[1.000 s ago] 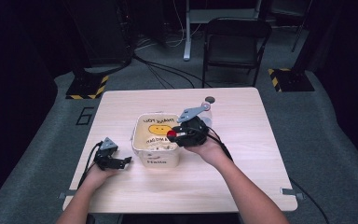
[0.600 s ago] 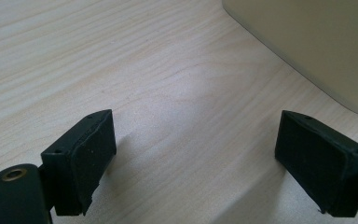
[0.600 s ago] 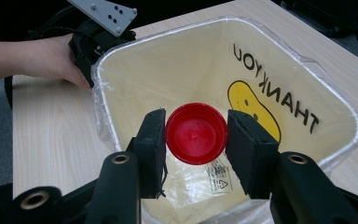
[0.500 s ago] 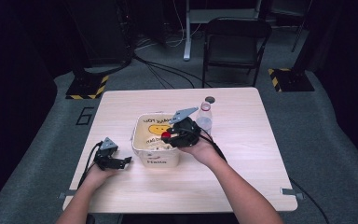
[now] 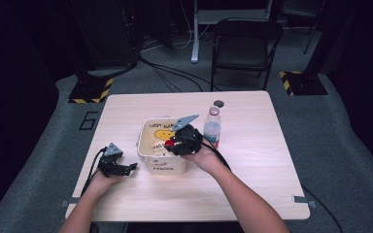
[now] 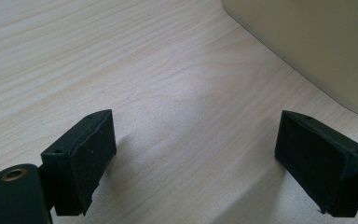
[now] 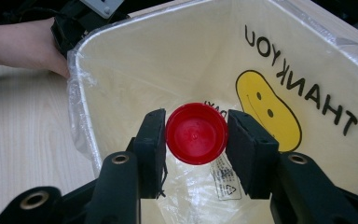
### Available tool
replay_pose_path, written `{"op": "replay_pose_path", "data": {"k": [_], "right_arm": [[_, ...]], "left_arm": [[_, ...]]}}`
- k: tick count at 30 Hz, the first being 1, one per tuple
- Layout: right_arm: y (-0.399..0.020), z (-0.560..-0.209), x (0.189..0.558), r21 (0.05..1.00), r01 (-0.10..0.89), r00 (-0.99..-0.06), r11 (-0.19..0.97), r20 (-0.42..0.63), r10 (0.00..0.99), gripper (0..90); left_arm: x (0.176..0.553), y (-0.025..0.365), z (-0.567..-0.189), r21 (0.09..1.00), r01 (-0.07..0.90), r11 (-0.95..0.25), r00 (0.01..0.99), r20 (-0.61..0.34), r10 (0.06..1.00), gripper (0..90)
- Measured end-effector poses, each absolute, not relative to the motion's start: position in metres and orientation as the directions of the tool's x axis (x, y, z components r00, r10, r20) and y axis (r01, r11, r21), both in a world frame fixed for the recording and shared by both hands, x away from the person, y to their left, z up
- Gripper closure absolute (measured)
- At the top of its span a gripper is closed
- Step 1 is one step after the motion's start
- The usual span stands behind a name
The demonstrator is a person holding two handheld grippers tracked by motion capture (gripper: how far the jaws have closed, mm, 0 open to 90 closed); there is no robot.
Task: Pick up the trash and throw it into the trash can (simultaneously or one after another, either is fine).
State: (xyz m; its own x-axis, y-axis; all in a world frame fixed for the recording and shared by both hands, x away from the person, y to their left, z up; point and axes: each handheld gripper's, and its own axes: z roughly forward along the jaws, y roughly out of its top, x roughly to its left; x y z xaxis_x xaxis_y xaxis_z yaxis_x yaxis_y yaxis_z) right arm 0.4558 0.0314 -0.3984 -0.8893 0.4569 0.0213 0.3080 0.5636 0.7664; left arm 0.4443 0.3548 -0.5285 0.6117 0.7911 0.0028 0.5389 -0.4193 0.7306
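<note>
Holding a red cap (image 7: 196, 133) clamped between its 2 jaws above the lined bin (image 5: 148, 155), the right gripper (image 5: 176, 142) seems ready to drop it, needing only to spread, while the left gripper (image 6: 193, 158) rests spread on the table (image 5: 252, 160) left of it.

The bin's (image 6: 317, 46) wall ran off the picture's top and right edges. Small print on the bag's (image 7: 226, 179) label was unreadable, partly behind the right tool (image 7: 196, 140).
</note>
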Motion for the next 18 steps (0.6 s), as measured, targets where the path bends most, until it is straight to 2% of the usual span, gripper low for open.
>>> {"op": "replay_pose_path", "data": {"k": [18], "right_arm": [[0.039,-0.411,0.461,0.731,0.328,-0.888,0.598,0.022,0.460,54.3]], "left_arm": [[0.444,0.355,-0.529,0.731,0.539,-0.419,0.612,0.003,0.791,12.1]]}}
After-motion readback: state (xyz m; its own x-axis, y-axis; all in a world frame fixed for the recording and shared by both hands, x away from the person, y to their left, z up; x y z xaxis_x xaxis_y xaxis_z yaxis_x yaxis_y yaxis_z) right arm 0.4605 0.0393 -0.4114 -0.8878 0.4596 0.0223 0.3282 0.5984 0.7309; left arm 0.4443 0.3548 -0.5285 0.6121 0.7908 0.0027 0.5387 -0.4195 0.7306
